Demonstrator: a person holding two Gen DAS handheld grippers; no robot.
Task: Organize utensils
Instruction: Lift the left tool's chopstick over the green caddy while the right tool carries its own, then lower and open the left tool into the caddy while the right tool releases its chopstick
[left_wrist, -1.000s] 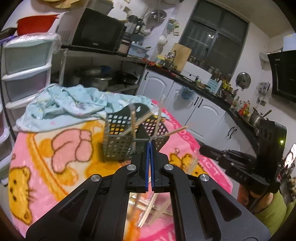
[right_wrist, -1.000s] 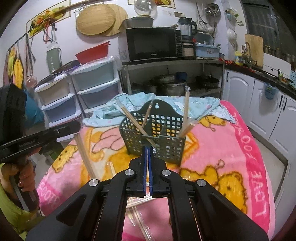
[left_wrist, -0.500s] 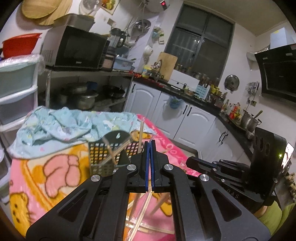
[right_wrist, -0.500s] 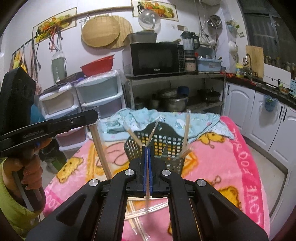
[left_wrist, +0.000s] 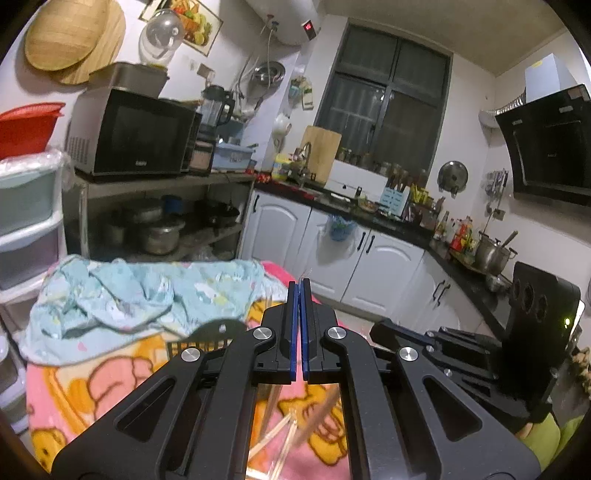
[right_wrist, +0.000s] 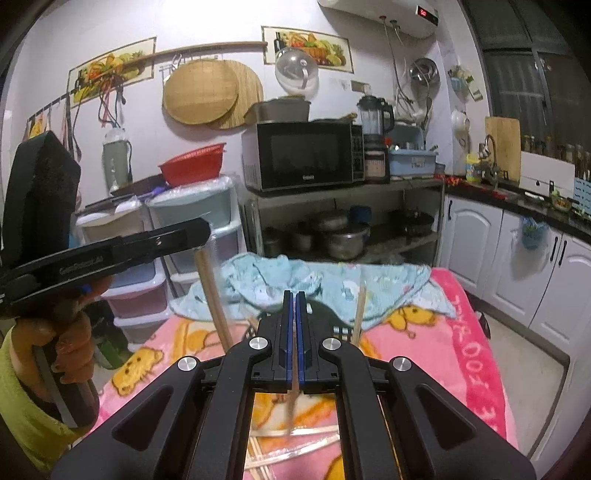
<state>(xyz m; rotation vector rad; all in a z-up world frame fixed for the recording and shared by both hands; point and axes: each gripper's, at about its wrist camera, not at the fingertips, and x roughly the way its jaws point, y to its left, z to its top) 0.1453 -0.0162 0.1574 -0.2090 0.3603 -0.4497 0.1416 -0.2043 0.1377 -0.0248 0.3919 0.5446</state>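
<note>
My left gripper (left_wrist: 299, 291) is shut; in the right wrist view it (right_wrist: 201, 230) pinches the top of a wooden chopstick (right_wrist: 216, 299) that hangs down over the blanket. My right gripper (right_wrist: 294, 295) is shut on another chopstick (right_wrist: 294, 391), which shows between the blue pads and hangs below them. In the left wrist view the right gripper (left_wrist: 378, 328) reaches in from the right. The dark grid utensil basket (left_wrist: 207, 334) (right_wrist: 340, 329) stands just beyond both grippers, mostly hidden by the fingers, with a chopstick (right_wrist: 359, 314) upright in it. Several loose chopsticks (right_wrist: 299, 441) (left_wrist: 277, 435) lie on the blanket below.
A pink cartoon blanket (right_wrist: 436, 354) covers the table, with a crumpled light-blue cloth (left_wrist: 129, 295) at its far end. Plastic drawers (right_wrist: 192, 236), a shelf with a microwave (right_wrist: 306, 155) and pots stand behind. White cabinets (left_wrist: 369, 258) line the right. A person's hand (right_wrist: 70, 343) holds the left gripper.
Both grippers have risen with their chopsticks. The basket has dropped lower in both views and is now mostly hidden behind the fingers. Both stay shut.
</note>
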